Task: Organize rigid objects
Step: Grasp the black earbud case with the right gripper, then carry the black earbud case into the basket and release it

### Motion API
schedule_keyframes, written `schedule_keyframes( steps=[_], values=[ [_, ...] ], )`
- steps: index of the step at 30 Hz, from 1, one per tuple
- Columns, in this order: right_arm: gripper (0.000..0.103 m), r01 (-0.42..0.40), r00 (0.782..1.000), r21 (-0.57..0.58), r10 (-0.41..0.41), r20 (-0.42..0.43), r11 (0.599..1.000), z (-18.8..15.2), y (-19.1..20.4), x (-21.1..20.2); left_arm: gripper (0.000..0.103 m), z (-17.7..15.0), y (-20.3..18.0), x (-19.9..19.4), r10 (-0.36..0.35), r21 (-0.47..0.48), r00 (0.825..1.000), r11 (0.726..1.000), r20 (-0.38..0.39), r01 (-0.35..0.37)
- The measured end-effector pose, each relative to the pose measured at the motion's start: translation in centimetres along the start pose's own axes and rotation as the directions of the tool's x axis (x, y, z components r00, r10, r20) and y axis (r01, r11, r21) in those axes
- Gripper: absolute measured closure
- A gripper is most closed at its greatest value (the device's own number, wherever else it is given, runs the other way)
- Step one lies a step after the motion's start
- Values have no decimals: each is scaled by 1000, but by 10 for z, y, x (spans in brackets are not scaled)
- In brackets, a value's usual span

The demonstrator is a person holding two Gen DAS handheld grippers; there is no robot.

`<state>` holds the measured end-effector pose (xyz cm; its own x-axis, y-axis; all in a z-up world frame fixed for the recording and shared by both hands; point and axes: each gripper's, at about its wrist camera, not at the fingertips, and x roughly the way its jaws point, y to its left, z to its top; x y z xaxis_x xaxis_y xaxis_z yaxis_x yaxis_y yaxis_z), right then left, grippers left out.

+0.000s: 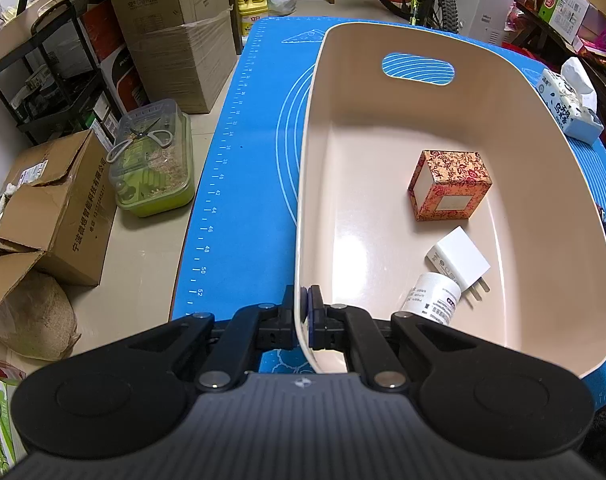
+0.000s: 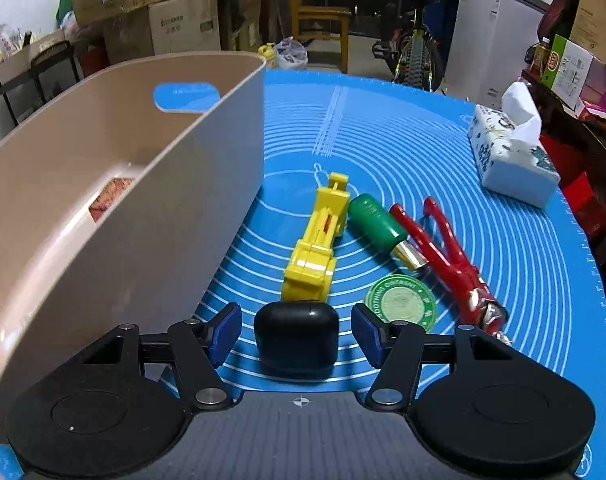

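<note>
- The left gripper (image 1: 307,312) is clamped on the near rim of the beige bin (image 1: 543,184), 1 finger outside the wall and 1 inside, steadying it on the blue mat (image 1: 247,160).
- The right gripper (image 2: 297,330) stands wide, its 2 blue pads (image 2: 227,328) either side of a small black case (image 2: 296,338) and not touching it.
- The step in hand looks like picking up that case. To do it well, I would centre the pads on its flat sides, close squarely so the rounded shell does not squirt out, then lift clear over the bin wall just to the left.
- The case is glossy, dark, rounded at the corners, and sits on the mat closest to the gripper, just in front of a yellow clip (image 2: 315,248).
- Beside it lie a round green tin (image 2: 401,302), a green tube with a gold cap (image 2: 377,222), and red pliers (image 2: 451,252), all close together.
- Already in the bin: a patterned box (image 1: 449,184), a white charger plug (image 1: 459,258) and a white bottle (image 1: 431,298), the last 2 touching.
- A tissue pack (image 2: 511,160) sits well apart at the mat's right edge.
</note>
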<state>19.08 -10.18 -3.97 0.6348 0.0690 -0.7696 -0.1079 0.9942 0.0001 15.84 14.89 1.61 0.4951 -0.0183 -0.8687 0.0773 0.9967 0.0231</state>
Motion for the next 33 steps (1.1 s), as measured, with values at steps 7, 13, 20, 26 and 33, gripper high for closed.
schedule_keyframes(
  steps=[7, 13, 20, 26, 33],
  values=[
    [53, -18, 1000, 7, 19, -19, 1000, 0, 2, 5, 96, 0, 1, 0, -1, 2, 1000, 1000, -1, 1],
    [52, 36, 998, -23, -35, 46, 999, 1, 4, -24, 96, 0, 0, 0, -1, 1, 1000, 1000, -1, 1],
    [52, 28, 980, 4, -28, 196, 1000, 27, 9, -77, 96, 0, 1, 0, -1, 1, 1000, 1000, -1, 1],
    [52, -21, 955, -7, 22, 296, 1000, 57, 27, -104, 96, 1, 1, 0, -1, 0, 1000, 1000, -1, 1],
    [52, -72, 942, -29, 77, 325, 997, 73, 59, -95, 97, 2, 2, 0, -5, -6, 1000, 1000, -4, 5]
  ],
)
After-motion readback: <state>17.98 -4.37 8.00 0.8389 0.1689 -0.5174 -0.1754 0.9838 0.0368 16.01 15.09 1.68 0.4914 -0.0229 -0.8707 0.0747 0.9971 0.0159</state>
